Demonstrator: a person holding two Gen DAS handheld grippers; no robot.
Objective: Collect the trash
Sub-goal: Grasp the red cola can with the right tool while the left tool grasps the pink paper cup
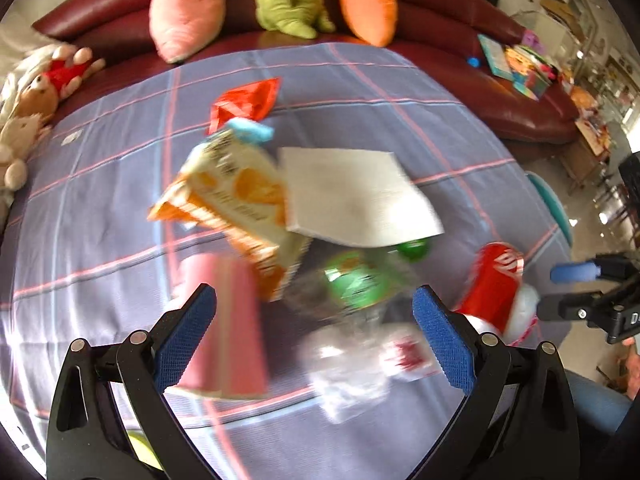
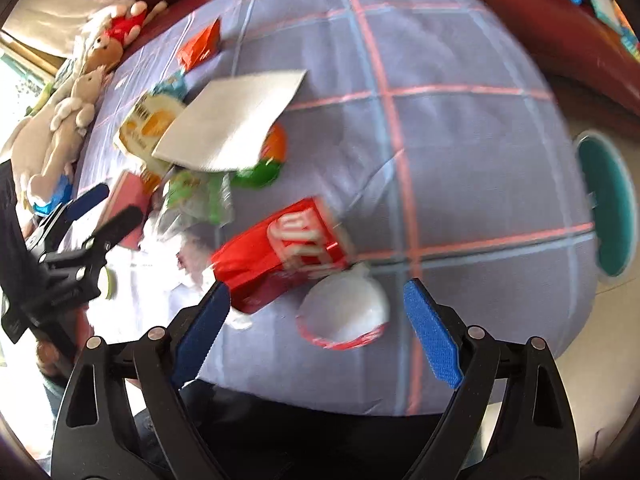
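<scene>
Both grippers [image 1: 314,334] [image 2: 316,332] down-tilted, jaws apart, over trash [image 1: 248,204]

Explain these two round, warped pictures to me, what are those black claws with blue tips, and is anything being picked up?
The claws are two hand-held grippers; a person carries one in each hand. Each has a wide-angle camera looking along its fingers, which bends the picture. One view comes from the left gripper, the other from the right gripper; each also shows the other at its edge.

Both hang over a table with a checked cloth. Litter lies on it: an orange carton, a white napkin, a green-labelled plastic bottle, a pink box, a red can, a small white cup and a red wrapper. Plush toys sit on the sofa behind.

Nothing is held: both grippers are open and empty.
</scene>
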